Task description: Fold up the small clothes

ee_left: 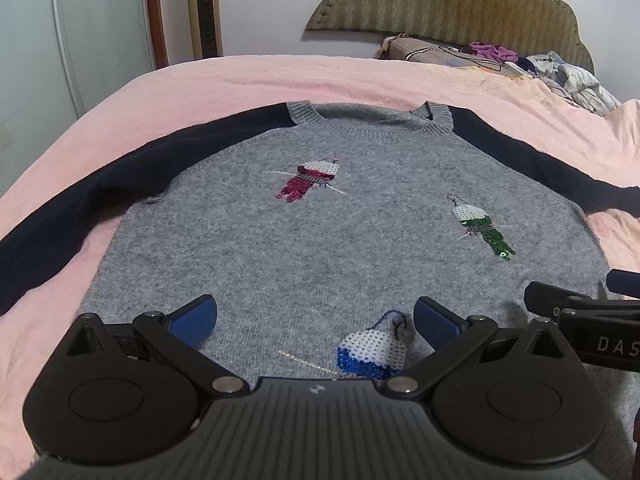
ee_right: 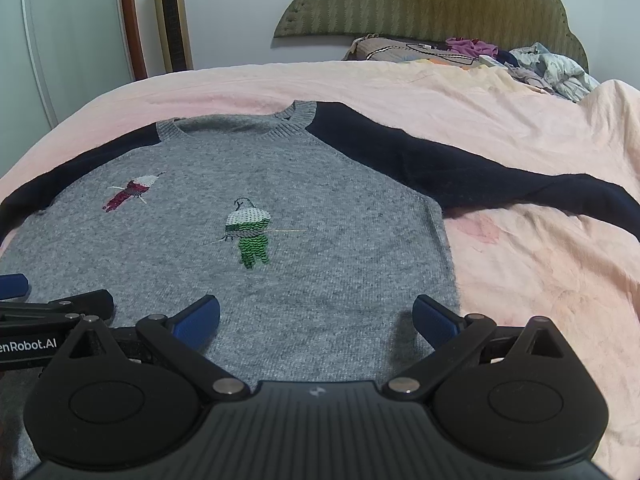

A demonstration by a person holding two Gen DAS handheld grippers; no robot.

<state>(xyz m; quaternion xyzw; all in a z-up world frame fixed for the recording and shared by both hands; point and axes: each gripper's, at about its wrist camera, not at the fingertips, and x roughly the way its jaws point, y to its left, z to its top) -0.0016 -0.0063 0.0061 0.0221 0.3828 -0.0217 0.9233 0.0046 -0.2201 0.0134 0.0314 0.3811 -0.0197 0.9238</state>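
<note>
Both wrist cameras low over the sweater's (ee_left: 304, 248) hem, facing the headboard (ee_right: 420, 0), side by side, sharing its front.

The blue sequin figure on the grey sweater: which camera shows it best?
The left wrist view: the blue sequin figure lies between the open left gripper fingers. The right wrist view does not show it; only the red and green figures appear there.

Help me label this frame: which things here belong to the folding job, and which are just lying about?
Job:
grey sweater, flat on the pink bedspread
left gripper, open
right gripper, open

Lying about:
pile of clothes by the headboard
tower fan
</note>
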